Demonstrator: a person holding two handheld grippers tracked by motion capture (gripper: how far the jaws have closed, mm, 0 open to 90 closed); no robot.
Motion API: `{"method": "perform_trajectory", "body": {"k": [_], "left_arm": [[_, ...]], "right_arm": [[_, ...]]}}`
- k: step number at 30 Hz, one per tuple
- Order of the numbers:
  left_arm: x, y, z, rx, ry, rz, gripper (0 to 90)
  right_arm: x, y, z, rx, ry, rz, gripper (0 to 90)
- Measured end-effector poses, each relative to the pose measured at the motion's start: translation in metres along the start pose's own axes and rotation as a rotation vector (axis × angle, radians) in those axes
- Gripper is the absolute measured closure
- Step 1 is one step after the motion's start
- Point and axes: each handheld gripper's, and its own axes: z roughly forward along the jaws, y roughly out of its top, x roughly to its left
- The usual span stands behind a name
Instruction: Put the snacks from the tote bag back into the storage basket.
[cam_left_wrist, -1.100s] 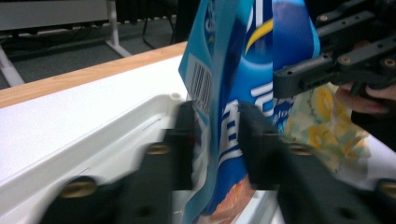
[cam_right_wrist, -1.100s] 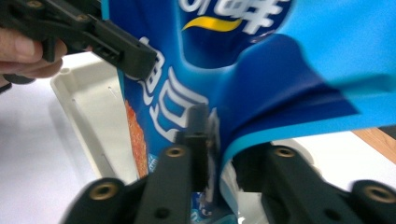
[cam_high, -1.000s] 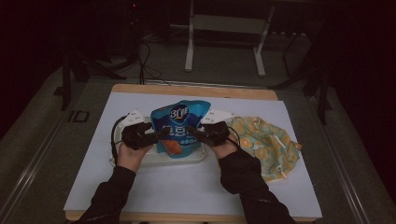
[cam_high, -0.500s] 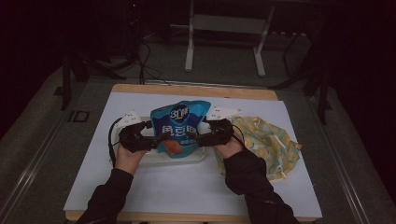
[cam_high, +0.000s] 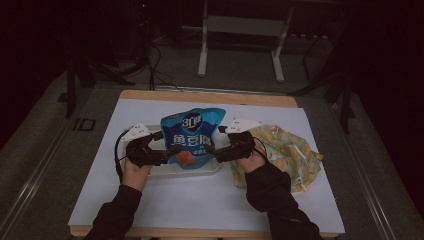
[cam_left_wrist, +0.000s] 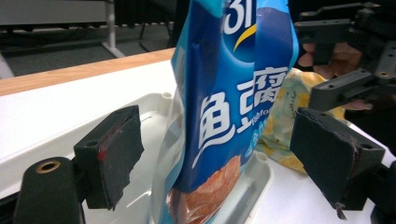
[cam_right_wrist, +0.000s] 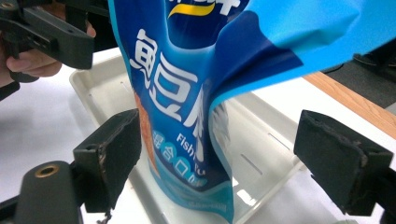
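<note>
Black grippers (cam_high: 172, 150) (cam_high: 212, 148) level, flanking pouch (cam_high: 191, 137)

Yellow patterned cloth (cam_high: 287, 150) crumpled at right on white sheet (cam_high: 200, 200); wooden table edge (cam_high: 210, 96) beyond.

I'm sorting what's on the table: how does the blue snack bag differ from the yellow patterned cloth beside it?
The blue snack bag stands upright in the white tray; the yellow patterned cloth lies crumpled flat on the table. The bag is glossy, with white lettering; the cloth is soft, pale yellow with small motifs. The bag sits between both open claws; the cloth lies partly under the person's right hand. Both sit on the white surface.
</note>
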Motion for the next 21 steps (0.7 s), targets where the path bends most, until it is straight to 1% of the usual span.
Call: {"method": "perform_trajectory", "body": {"k": [2,3,5,6,7,9,10,13,14,15,16,19,20,21], "left_arm": [[0.001,-0.002,-0.002,0.008,-0.001,-0.005,17.7],[0.0,-0.004,-0.003,0.005,0.012,-0.006,17.7],[0.001,-0.006,-0.006,0.012,0.004,-0.015,17.7],[0.0,-0.008,-0.007,0.01,0.013,-0.015,17.7],[0.0,-0.009,-0.009,0.009,0.006,-0.019,17.6],[-0.001,-0.012,-0.013,0.011,0.021,-0.015,17.7],[-0.001,-0.013,-0.014,0.009,0.008,-0.02,17.7],[-0.008,-0.017,-0.02,0.006,0.03,-0.014,17.7],[-0.008,-0.017,-0.02,0.006,0.03,-0.014,17.7],[-0.011,-0.02,-0.022,0.007,0.027,-0.029,17.7],[-0.013,-0.022,-0.022,0.008,0.021,-0.031,17.7],[-0.02,-0.027,-0.025,0.021,0.022,-0.037,17.7],[-0.023,-0.028,-0.026,0.024,0.031,-0.036,17.7],[-0.027,-0.029,-0.027,0.021,0.026,-0.03,17.7]], "right_arm": [[0.002,-0.001,-0.003,-0.006,-0.001,-0.001,14.5],[0.003,-0.002,-0.004,-0.007,-0.001,-0.005,14.5],[0.004,-0.004,-0.006,-0.007,0.001,-0.009,14.5],[0.005,-0.005,-0.007,-0.005,0.0,-0.014,14.5],[0.005,-0.006,-0.008,-0.002,-0.004,-0.015,14.5],[0.004,-0.009,-0.011,-0.005,-0.004,-0.011,14.5],[0.004,-0.01,-0.013,-0.006,-0.008,-0.011,14.5],[0.003,-0.014,-0.018,-0.009,-0.018,-0.008,14.5],[0.003,-0.014,-0.018,-0.009,-0.018,-0.008,14.5],[0.003,-0.016,-0.02,-0.009,-0.021,-0.007,14.5],[0.003,-0.018,-0.024,-0.013,-0.026,-0.009,14.5],[0.005,-0.023,-0.031,-0.016,-0.031,-0.014,14.5],[0.005,-0.024,-0.033,-0.019,-0.029,-0.013,14.5],[0.006,-0.025,-0.035,-0.02,-0.03,-0.014,14.5]]}}
